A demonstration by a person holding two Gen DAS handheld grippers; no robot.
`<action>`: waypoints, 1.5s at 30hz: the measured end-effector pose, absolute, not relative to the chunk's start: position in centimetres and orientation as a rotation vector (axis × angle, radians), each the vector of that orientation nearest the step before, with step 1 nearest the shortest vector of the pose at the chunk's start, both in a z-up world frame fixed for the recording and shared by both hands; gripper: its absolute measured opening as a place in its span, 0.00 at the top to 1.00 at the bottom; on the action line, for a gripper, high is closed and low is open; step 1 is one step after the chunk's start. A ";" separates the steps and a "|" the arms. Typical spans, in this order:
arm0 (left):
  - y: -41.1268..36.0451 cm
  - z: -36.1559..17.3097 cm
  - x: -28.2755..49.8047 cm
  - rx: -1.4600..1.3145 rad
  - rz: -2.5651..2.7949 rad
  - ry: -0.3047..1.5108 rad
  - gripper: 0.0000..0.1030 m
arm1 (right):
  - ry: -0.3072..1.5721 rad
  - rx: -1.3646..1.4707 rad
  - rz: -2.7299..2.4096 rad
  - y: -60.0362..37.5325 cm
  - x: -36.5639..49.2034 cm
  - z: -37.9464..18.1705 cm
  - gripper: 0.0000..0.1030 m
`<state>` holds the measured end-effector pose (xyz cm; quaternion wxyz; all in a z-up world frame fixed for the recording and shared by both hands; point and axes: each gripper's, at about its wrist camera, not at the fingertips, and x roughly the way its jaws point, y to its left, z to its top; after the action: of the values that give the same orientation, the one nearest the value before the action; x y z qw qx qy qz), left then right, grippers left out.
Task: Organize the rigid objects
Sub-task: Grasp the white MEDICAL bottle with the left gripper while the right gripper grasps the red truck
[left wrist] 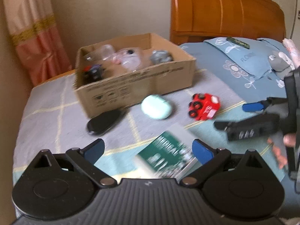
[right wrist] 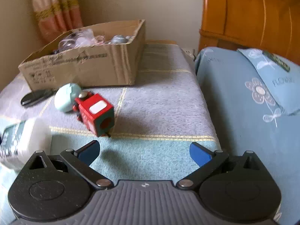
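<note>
A cardboard box (left wrist: 142,86) (right wrist: 84,69) with several small items inside stands at the back of a checked cloth surface. In front of it lie a mint green case (left wrist: 156,109) (right wrist: 66,97), a red toy truck (left wrist: 204,108) (right wrist: 95,112) and a flat black oval object (left wrist: 105,121) (right wrist: 35,97). A green book (left wrist: 168,155) (right wrist: 11,140) lies just below my left gripper (left wrist: 149,149), which is open and holds nothing. My right gripper (right wrist: 144,150) (left wrist: 229,116) is open too, hovering over bare cloth to the right of the truck.
A bed with a blue flowered sheet (right wrist: 243,112) and pillow (left wrist: 243,56) borders the surface on the right, under a wooden headboard (left wrist: 225,9). A pink curtain (left wrist: 35,31) hangs at the back left. A hand (left wrist: 281,150) holds the right gripper.
</note>
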<state>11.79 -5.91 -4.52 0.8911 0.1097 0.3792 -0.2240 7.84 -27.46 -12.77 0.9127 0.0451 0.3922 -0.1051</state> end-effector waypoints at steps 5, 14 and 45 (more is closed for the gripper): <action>-8.7 -5.6 12.7 0.241 -0.482 0.784 0.04 | 0.783 0.063 -0.189 -27.1 7.3 -13.0 0.00; -8.0 -6.8 12.5 0.278 -0.459 0.800 0.03 | 0.755 0.037 -0.138 -27.0 7.0 -13.2 0.00; -3.2 -10.6 12.1 0.130 -0.438 0.870 0.01 | 0.714 -0.023 0.020 -27.0 8.1 -13.5 0.00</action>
<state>12.05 -3.16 -10.56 0.8819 0.0623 0.4175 -0.2101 8.08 -27.02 -13.49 0.9368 -0.0113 0.3496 0.0096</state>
